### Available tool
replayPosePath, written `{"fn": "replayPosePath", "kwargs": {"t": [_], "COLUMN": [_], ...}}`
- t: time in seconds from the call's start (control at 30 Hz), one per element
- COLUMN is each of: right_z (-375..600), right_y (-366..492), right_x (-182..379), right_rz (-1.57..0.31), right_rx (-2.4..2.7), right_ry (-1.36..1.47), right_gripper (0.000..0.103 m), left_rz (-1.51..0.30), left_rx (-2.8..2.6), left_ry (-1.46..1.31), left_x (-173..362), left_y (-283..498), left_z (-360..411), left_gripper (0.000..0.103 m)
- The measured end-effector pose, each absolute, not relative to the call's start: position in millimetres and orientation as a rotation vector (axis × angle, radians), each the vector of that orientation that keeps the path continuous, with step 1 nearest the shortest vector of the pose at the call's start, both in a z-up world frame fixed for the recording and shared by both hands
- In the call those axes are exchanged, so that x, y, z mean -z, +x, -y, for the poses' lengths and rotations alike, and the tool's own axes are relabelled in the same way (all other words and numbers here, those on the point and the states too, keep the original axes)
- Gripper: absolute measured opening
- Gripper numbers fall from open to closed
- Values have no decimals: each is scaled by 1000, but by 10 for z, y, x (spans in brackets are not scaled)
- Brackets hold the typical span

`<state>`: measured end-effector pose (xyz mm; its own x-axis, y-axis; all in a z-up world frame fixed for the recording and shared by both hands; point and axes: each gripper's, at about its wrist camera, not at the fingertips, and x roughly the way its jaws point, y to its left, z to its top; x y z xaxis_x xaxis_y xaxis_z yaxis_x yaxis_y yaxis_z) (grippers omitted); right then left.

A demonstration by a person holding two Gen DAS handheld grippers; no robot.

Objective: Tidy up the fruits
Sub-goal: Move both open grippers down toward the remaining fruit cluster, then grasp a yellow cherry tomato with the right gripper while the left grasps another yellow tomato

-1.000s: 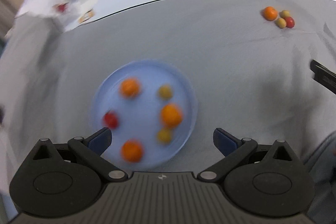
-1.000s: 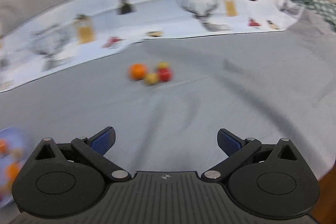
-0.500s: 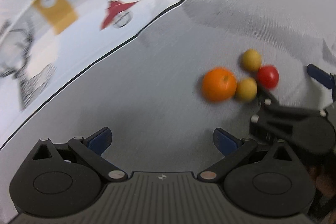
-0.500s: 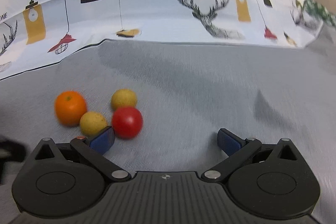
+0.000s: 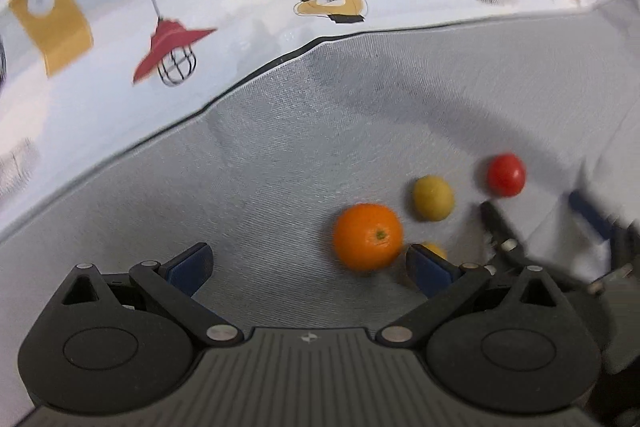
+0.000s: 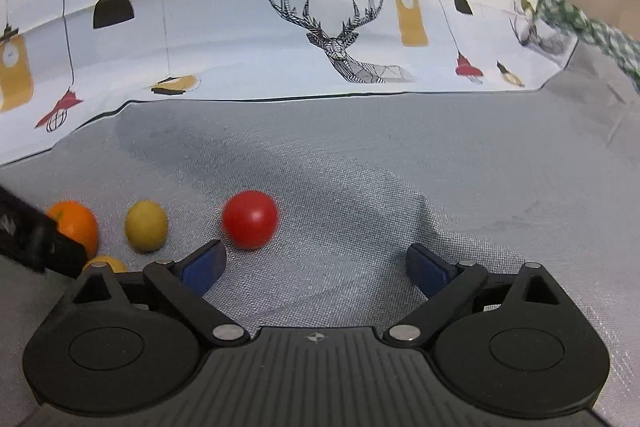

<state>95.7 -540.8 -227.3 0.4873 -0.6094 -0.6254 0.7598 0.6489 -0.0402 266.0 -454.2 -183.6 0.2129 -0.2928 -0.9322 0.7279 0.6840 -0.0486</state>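
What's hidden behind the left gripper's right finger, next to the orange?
A small yellow round fruit peeks out there, close beside the orange. Only its top edge shows; the blue pad of the finger covers the rest, so whether they touch is unclear.

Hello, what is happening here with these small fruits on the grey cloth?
A person holds a gripper in each hand over a grey cloth. The left gripper, open, is beside the orange. The right gripper, open with jaws just closing slightly, points at the red fruit, not yet between them. Two yellow fruits lie nearby, one in plain view. Nothing is held.
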Motion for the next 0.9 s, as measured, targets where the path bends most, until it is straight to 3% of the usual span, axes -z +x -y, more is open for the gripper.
{"fn": "replayPosePath", "kwargs": {"t": [0.47, 0.9], "right_z": [5406, 5385], "right_y": [924, 924], "right_x": [2264, 2261], "right_rz": [-641, -654], "right_rx": [855, 830], "right_ry": [258, 231], "right_gripper": [96, 100], "left_rz": [-1305, -1215], "left_rx": [655, 520], "left_ry": [306, 474], "left_x": [1899, 1985], "left_y": [2631, 2577], "left_z": [4752, 4350], "left_gripper": [103, 103]}}
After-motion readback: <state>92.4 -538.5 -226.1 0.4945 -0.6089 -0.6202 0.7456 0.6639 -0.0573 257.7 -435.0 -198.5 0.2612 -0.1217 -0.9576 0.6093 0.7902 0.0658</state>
